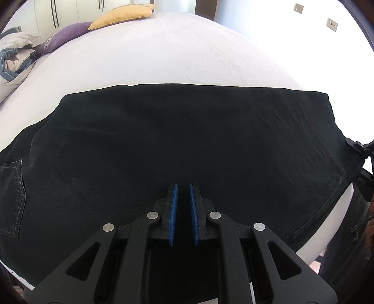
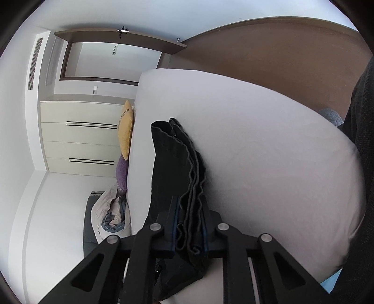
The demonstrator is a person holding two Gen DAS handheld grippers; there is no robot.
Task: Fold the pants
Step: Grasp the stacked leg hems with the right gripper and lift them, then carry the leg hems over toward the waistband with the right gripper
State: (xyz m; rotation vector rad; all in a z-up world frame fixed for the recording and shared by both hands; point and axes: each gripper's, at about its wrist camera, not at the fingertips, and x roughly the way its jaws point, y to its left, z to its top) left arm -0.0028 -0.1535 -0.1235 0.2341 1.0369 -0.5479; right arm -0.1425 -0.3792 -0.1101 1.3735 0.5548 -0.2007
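Black pants (image 1: 163, 140) lie spread flat across the near part of a white bed (image 1: 163, 51), a back pocket showing at the far left. My left gripper (image 1: 183, 189) hovers just over the pants' near middle, its blue pads a small gap apart with nothing between them. My right gripper (image 2: 190, 205) is shut on the stacked hem layers of the pants (image 2: 170, 152), camera rolled sideways; the held end lifts off the bed (image 2: 268, 152). The right gripper also shows at the right edge of the left wrist view (image 1: 360, 149), at the pants' hem.
A yellow pillow (image 1: 121, 14), a purple pillow (image 1: 63, 37) and a bundled duvet (image 1: 14, 58) lie at the bed's far left. A white wardrobe (image 2: 79, 140) stands behind them. Bare sheet lies beyond the pants. A dark-clothed person (image 2: 360, 163) stands at the right.
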